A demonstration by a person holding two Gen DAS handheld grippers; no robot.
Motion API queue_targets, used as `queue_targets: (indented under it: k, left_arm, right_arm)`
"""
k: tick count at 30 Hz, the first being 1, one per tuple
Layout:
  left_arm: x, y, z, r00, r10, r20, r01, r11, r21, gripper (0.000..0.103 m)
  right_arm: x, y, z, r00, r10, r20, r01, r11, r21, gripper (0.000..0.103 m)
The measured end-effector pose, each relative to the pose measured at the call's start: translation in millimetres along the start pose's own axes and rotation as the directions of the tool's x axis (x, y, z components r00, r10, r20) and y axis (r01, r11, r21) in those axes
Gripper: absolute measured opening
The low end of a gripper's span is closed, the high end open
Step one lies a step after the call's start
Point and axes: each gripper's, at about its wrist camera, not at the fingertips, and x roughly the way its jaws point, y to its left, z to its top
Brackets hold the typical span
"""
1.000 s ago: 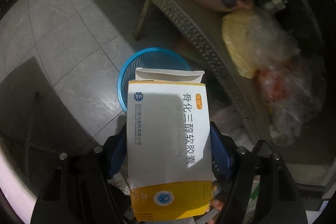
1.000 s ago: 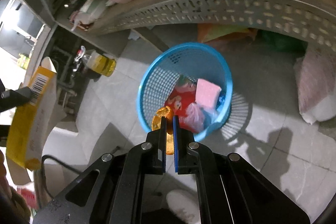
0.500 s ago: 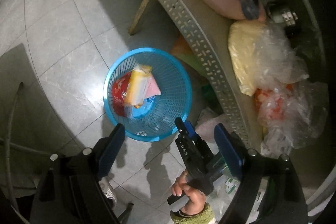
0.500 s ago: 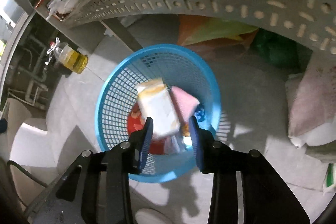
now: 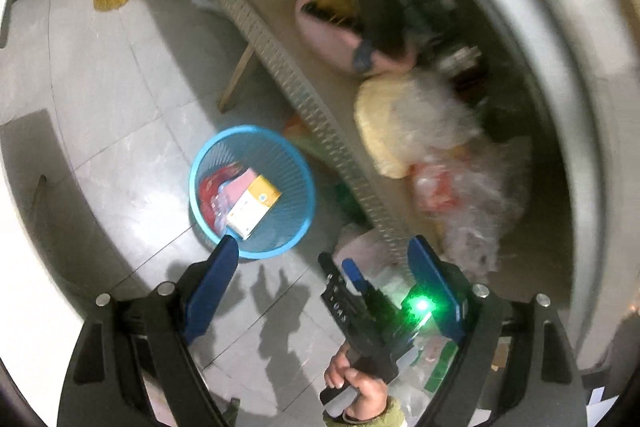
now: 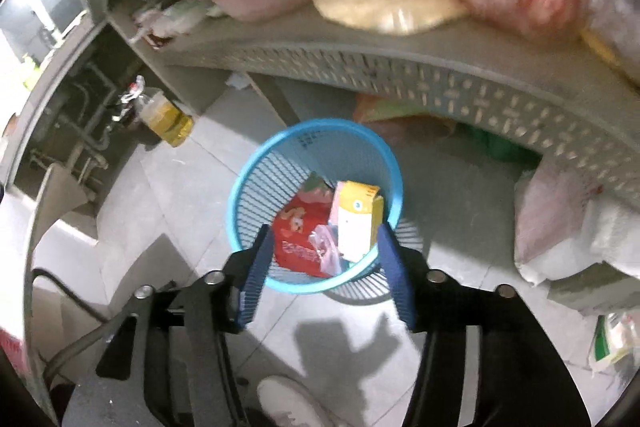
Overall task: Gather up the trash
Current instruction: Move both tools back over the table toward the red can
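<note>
Well, stuff on the shelf (image 6: 400, 39) is too blurry to name. Both grippers hang over the floor w/ nothing in them: left gripper (image 5: 320, 259) jaws wide apart, right gripper (image 6: 322, 241) jaws apart too. The yellow-white box (image 6: 356, 223) lies in the blue basket (image 6: 256, 183) on a red packet (image 6: 300, 239).

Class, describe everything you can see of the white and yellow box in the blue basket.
The box is a slim cardboard carton, white with a yellow end bearing a small round blue logo; its print is too blurred to read. It lies tilted inside the blue mesh basket, yellow end uppermost, leaning toward the wall on top of a red packet and pink wrappers. Neither claw touches it.
</note>
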Motion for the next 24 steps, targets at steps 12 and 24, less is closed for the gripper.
queue_targets:
  k: [12,24]
  left_arm:
    - [-128,6,-108,0.957,-0.012,0.289,-0.017,0.995,0.097,0.088]
    - [-254,85,-240,0.847,0.163,0.506,-0.222,0.973,0.059,0.09]
  right_arm:
    - [-110,51,-25,0.993,0.103,0.051,-0.094,0.984,-0.15,0.08]
    - [-165,143,-46,0.954,0.298,0.013,-0.278,0.902,-0.332,0.083]
